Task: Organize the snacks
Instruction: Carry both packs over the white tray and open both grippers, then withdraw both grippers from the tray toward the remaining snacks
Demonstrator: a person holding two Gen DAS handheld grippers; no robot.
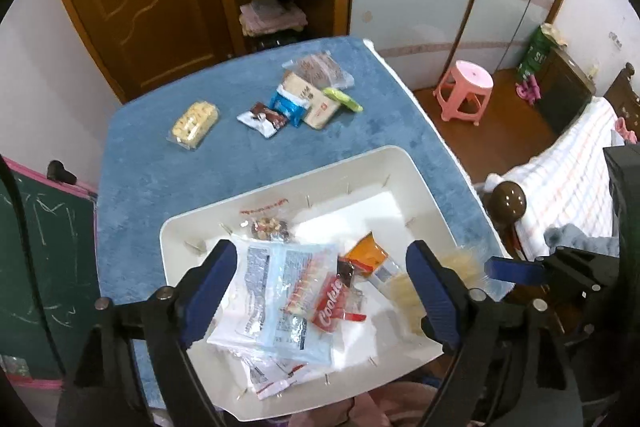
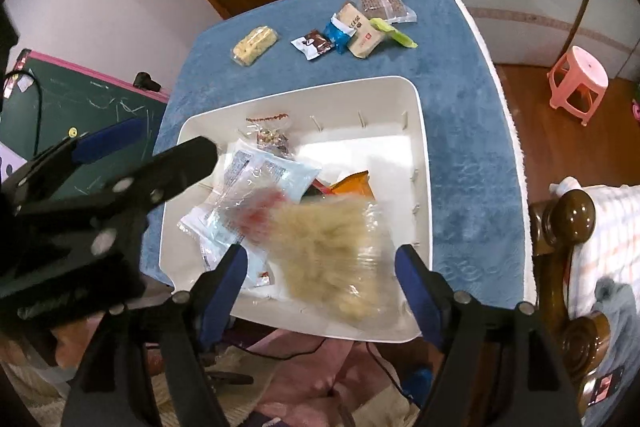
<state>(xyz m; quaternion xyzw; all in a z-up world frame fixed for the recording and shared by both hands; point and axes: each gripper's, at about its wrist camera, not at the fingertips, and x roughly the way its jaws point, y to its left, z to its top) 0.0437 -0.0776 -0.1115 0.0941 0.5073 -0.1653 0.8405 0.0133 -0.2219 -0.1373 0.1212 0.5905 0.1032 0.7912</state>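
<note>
A white bin (image 1: pixel 424 187) (image 2: pixel 340 103) stands on the blue-covered table (image 1: pixel 200 179) and holds several snack packets, among them a red "Cookie" packet (image 1: pixel 330 301), a pale blue pouch (image 1: pixel 288 291) and an orange packet (image 1: pixel 366 253). My left gripper (image 1: pixel 322 287) hangs open over these with nothing gripped. My right gripper (image 2: pixel 320 283) is open too. A blurred clear bag of pale yellow snacks (image 2: pixel 332 247) lies between its fingers, over the bin's near right corner. Loose on the far table are a yellow cracker pack (image 1: pixel 195 125) (image 2: pixel 256 45), a brown packet (image 1: pixel 262 117), a blue packet (image 1: pixel 290 105), a beige box (image 1: pixel 316 103) and a green packet (image 1: pixel 344 99).
A pink stool (image 1: pixel 464 91) (image 2: pixel 578 83) stands on the wooden floor to the right. A bed with a round wooden post (image 1: pixel 508 201) borders the table's right side. A green chalkboard (image 1: pixel 44 267) leans at the left. A door and shelves stand behind.
</note>
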